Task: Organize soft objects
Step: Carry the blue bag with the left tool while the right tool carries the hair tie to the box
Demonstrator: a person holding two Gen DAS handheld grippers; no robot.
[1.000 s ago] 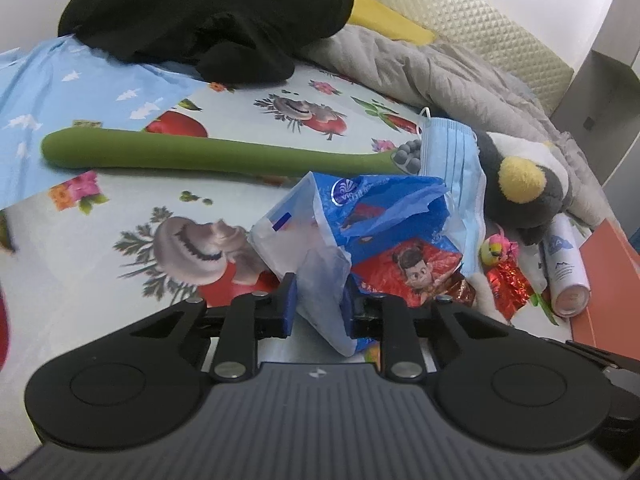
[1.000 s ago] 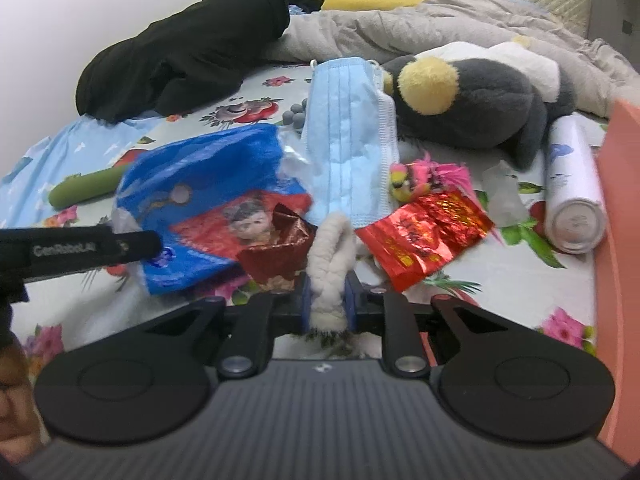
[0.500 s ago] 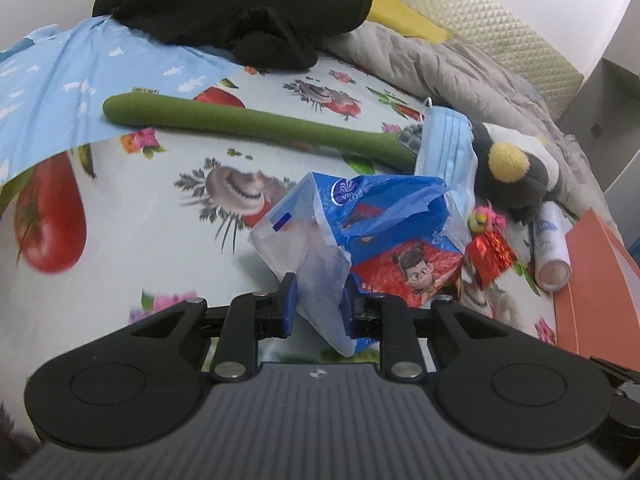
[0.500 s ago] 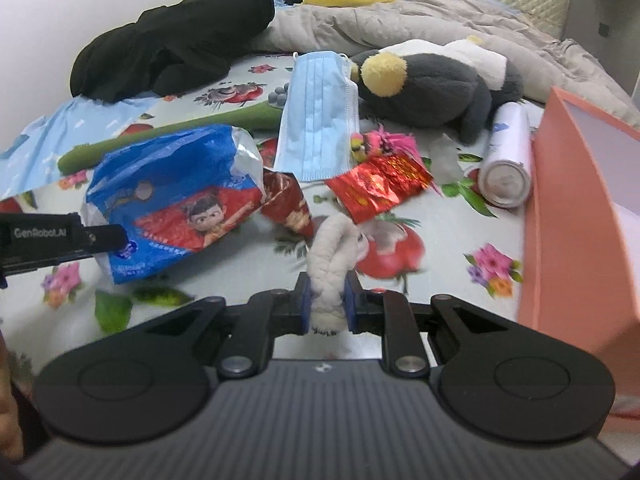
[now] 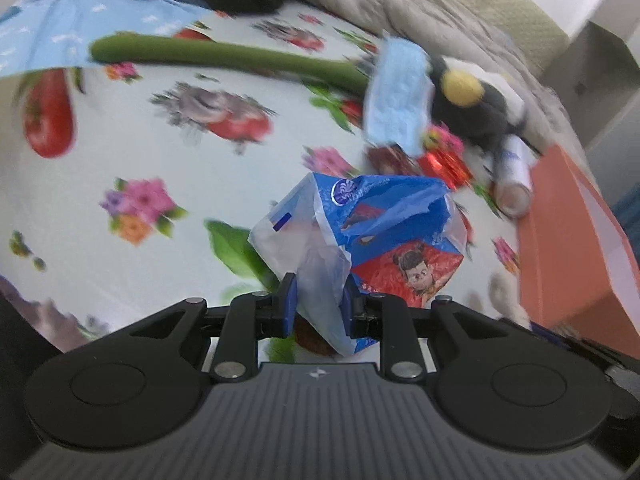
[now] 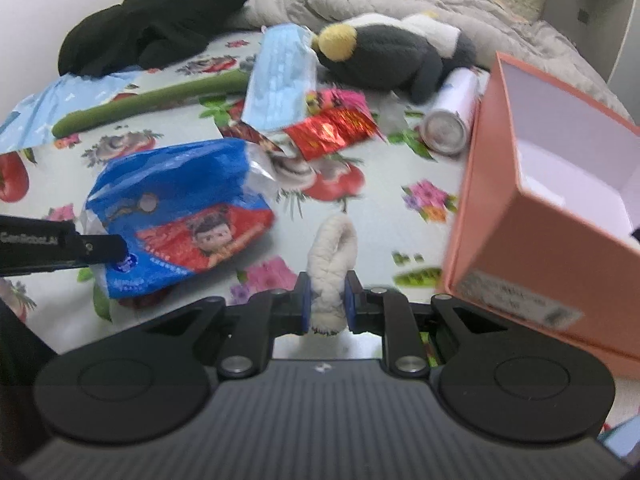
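My left gripper (image 5: 318,300) is shut on a blue and white plastic bag (image 5: 372,224) with a cartoon print, held above the floral bed sheet; the bag also shows in the right wrist view (image 6: 176,208). My right gripper (image 6: 325,300) is shut on a cream fuzzy sock (image 6: 332,256), lifted above the sheet just left of an open orange box (image 6: 552,216). The box also shows in the left wrist view (image 5: 568,248) at the right.
On the bed lie a black and white plush penguin (image 6: 392,56), a blue face mask (image 6: 280,76), red foil packets (image 6: 332,132), a white can (image 6: 452,116), a long green plush stick (image 6: 148,104), a black garment (image 6: 160,28) and a grey quilt (image 6: 420,0).
Both grippers have pulled back and up from the pile with their loads. The right gripper has moved right, so the orange box is now close beside the sock.
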